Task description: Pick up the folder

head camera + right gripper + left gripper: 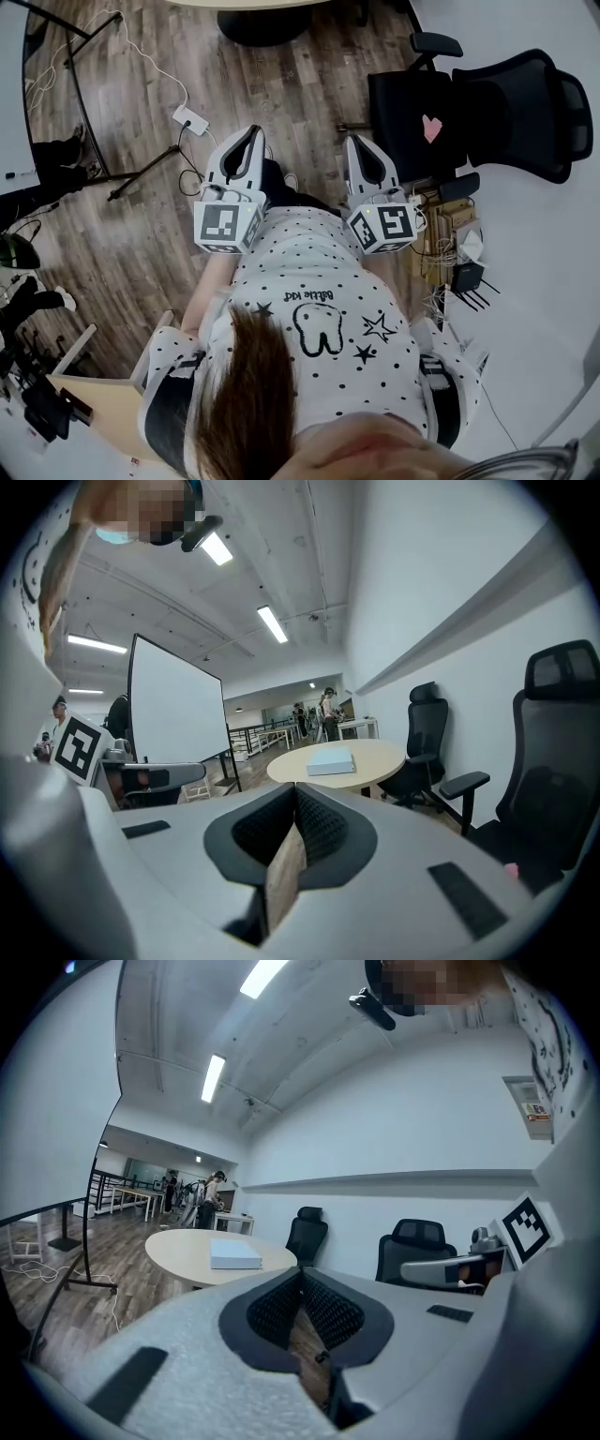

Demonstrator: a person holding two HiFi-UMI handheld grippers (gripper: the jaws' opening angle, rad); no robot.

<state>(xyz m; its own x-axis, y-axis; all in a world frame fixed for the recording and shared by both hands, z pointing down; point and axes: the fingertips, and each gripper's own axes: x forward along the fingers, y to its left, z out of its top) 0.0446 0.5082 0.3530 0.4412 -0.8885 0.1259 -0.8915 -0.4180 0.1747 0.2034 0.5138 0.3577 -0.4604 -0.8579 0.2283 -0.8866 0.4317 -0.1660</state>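
Where folder sits: folder (pixel 234 1255) lies flat on round table (pixel 178 1246), far ahead of both grippers, well apart; not in head view.
L gripper (pixel 302 1279): jaws together, nothing btwn; folder is left of its jaw line.
R gripper (pixel 295 799): jaws together, nothing btwn; folder is just right of its jaw line.
Nearer hand: can't tell, approx even.
Long axis: too far to call.
Next move (judgement): close the gap, open jaws before reaching.
Writing: shirt (pixel 319 281) print reads approx "Battle kid"; wall plate (pixel 532 1108) too small to read; folder shows none legible.
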